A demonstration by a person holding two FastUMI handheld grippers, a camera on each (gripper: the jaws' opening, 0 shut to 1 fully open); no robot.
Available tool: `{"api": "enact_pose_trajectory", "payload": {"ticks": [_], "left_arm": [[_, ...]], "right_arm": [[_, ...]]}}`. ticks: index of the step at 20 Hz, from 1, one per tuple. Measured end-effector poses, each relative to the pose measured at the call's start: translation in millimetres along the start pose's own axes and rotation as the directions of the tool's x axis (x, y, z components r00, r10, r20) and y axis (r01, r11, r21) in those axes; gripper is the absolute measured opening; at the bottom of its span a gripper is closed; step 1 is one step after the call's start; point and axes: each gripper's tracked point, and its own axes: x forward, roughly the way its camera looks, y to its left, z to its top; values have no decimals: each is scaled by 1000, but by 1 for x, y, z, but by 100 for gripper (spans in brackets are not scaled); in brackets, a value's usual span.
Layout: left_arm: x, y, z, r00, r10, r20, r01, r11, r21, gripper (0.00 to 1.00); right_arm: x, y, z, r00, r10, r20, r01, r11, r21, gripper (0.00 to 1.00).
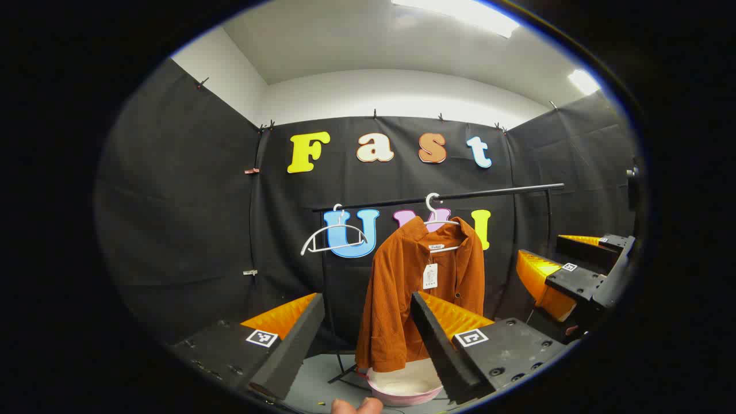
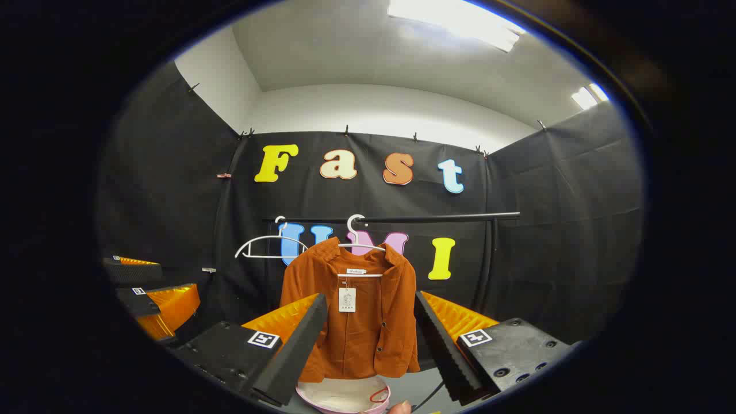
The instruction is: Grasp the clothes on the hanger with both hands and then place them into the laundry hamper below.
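An orange corduroy shirt (image 1: 422, 293) is seen hanging on a white hanger (image 1: 440, 221) hooked over the black clothes rail (image 1: 443, 198), with a paper tag (image 1: 430, 276) dangling at the collar. A second white hanger (image 1: 333, 238), empty, is hooked on the same rail just off to the shirt's side. Right under the shirt's hem, a pink laundry hamper (image 1: 405, 388) sits on the floor, so the shirt is not yet in it.

The left gripper (image 1: 368, 339) is held well short of the shirt with its fingers spread wide, nothing between them. Same deal for the right gripper (image 2: 371, 339): fingers parted, nothing gripped, the shirt (image 2: 351, 310) framed in the gap but apart from them. The rail (image 2: 397, 219) and the hamper (image 2: 345, 397) below the shirt are seen there too. A fingertip (image 1: 356, 406) peeks in by the hamper's near edge.
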Motion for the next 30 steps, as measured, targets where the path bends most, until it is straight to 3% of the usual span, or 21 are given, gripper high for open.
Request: {"api": "enact_pose_trajectory", "payload": {"ticks": [13, 19, 25, 30], "left_arm": [[-6, 0, -2, 1000, 1, -4, -1, 1000, 5, 96], [-1, -2, 2, 1000, -23, 13, 22, 1000, 8, 96], [21, -19, -2, 996, -85, 28, 84, 996, 4, 96], [59, -64, -7, 979, -202, 30, 202, 979, 14, 95]], "right_arm": [[1, 18, 2, 998, 56, 4, -56, 998, -24, 98], [-5, 14, 1, 999, 49, -3, -49, 999, -24, 98], [4, -14, -2, 1000, -26, -18, 25, 999, -22, 97], [21, -60, -9, 994, -106, -14, 106, 994, 23, 97]]}}
